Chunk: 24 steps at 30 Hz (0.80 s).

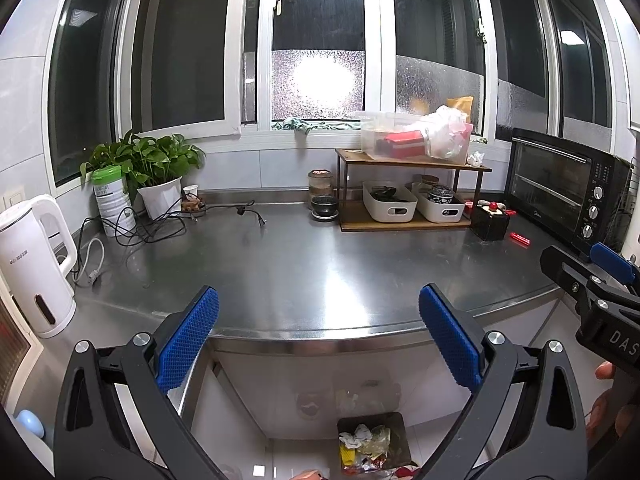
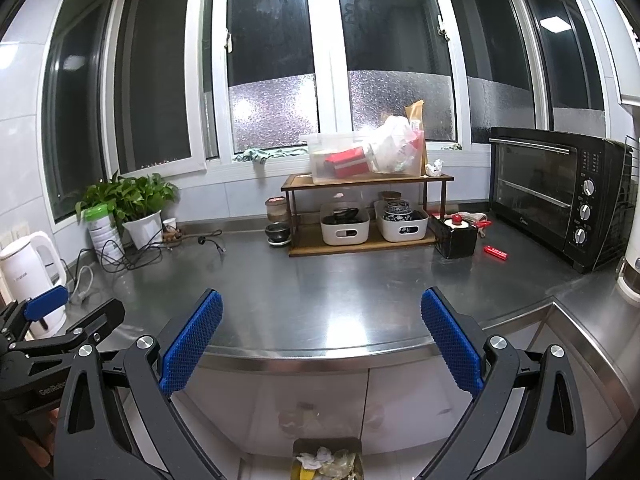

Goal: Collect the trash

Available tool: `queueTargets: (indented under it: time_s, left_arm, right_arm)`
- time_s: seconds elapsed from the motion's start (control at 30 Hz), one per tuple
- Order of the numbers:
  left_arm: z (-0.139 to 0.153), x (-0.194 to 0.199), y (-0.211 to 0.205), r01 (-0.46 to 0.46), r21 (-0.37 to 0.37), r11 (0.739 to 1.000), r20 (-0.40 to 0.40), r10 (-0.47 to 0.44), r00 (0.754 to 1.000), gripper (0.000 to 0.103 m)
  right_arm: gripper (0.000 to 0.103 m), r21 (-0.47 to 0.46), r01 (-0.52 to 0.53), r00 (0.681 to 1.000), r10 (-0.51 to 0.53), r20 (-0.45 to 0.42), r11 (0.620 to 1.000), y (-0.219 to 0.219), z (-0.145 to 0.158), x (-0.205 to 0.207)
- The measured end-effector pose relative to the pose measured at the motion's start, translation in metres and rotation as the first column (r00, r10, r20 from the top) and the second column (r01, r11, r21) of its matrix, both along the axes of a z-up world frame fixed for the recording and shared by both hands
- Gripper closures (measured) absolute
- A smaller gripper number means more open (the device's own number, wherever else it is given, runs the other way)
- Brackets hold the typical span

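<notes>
A dark trash bin (image 1: 374, 446) stands on the floor below the steel counter (image 1: 304, 272), holding crumpled paper and wrappers; the right wrist view also shows the bin (image 2: 326, 460). A crumpled white tissue (image 1: 476, 158) lies on the wooden rack's top shelf, the same tissue (image 2: 434, 167) in the right view. A small red wrapper (image 1: 520, 239) lies on the counter near the oven, seen too as the red wrapper (image 2: 496, 253). My left gripper (image 1: 319, 334) is open and holds nothing, in front of the counter edge. My right gripper (image 2: 321, 336) is open likewise.
A white kettle (image 1: 30, 264), a can, a potted plant (image 1: 154, 176) and loose cables crowd the counter's left. A wooden rack (image 1: 404, 196) with white bins and a clear box stands at the back. A black box (image 1: 490, 220) and a black toaster oven (image 1: 564, 192) sit right.
</notes>
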<state>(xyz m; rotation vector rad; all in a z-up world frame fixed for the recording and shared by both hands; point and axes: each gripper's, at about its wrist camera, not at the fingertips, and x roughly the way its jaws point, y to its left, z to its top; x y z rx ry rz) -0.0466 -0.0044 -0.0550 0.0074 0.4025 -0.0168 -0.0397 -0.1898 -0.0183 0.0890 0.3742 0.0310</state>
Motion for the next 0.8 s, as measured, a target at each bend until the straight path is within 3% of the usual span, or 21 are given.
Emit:
queueTargets:
  time_s: [0.8]
  left_arm:
    - [0.0028, -0.0001, 0.0073, -0.005, -0.004, 1.0, 0.011, 0.005, 1.0, 0.008]
  right_arm:
    - [0.003, -0.006, -0.007, 1.0, 0.007, -0.007, 1.0, 0.0043, -0.0011, 0.0018]
